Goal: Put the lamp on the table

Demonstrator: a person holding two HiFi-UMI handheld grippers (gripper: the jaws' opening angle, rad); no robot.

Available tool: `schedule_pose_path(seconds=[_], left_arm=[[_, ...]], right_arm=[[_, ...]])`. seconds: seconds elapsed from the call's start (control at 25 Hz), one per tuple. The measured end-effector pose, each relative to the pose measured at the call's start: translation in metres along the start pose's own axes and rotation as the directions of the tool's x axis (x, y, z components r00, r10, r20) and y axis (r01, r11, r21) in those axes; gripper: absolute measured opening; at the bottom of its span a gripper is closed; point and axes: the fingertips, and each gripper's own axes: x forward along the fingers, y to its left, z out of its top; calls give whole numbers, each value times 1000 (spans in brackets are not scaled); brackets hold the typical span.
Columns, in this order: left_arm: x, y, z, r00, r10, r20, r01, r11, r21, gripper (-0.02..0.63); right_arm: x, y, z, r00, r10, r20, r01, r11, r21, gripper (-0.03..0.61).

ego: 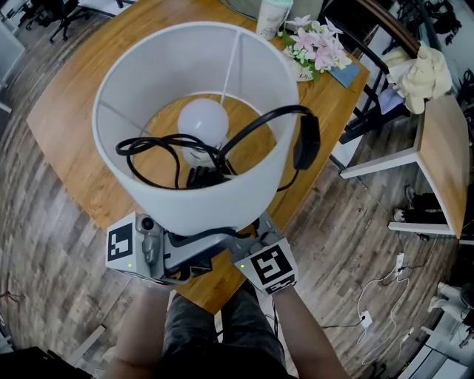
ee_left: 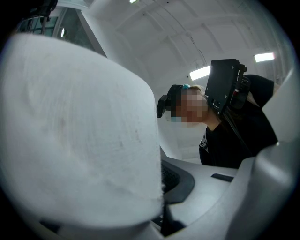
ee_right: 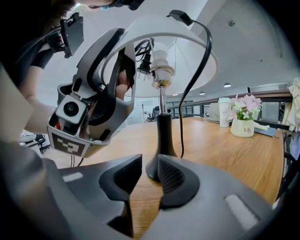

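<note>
The lamp stands on the wooden table (ego: 78, 100). In the head view I look down into its white shade (ego: 198, 194), with the bulb (ego: 202, 121) and a coiled black cord (ego: 302, 139) inside. My left gripper (ee_right: 121, 49) is shut on the shade's near rim, and the shade wall (ee_left: 79, 131) fills its own view. In the right gripper view the black lamp stem (ee_right: 162, 133) rises from its foot just beyond my right gripper (ee_right: 149, 165). The right gripper's jaws stand partly apart, with only bare wood between them. Both grippers' tips are hidden under the shade in the head view.
A pot of pink flowers (ego: 315, 44) and a pale cup (ego: 272, 16) stand at the table's far end. A chair draped with cloth (ego: 426, 70) and a second tabletop (ego: 444, 163) are at the right. Cables (ego: 378, 296) lie on the wood floor.
</note>
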Motion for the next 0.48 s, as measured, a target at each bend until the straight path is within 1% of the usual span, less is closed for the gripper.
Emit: schedule_pose_path(seconds=[0.12,0.2,0.28,0.48], left_arm=[[-1,-2,-5,1000,2,-6,-2,1000,3,28],[-1,-2,-8,1000,4,-3,-4,1000,1,29],[-2,-4,-10,1000,5,0,-5,1000,-2,29],[-3,-7,-15,1000,14,2,-14,1000,-4,37]], right_arm=[[-4,3,1,1000,-13,8,14,1000,-11,51],[-6,4,1,1000,-21,9,22,1000,-16,18],[-8,5,0,1000,-22,9,22,1000,-16,8],[-13,8,0,1000,-13,9,13,1000,-21,8]])
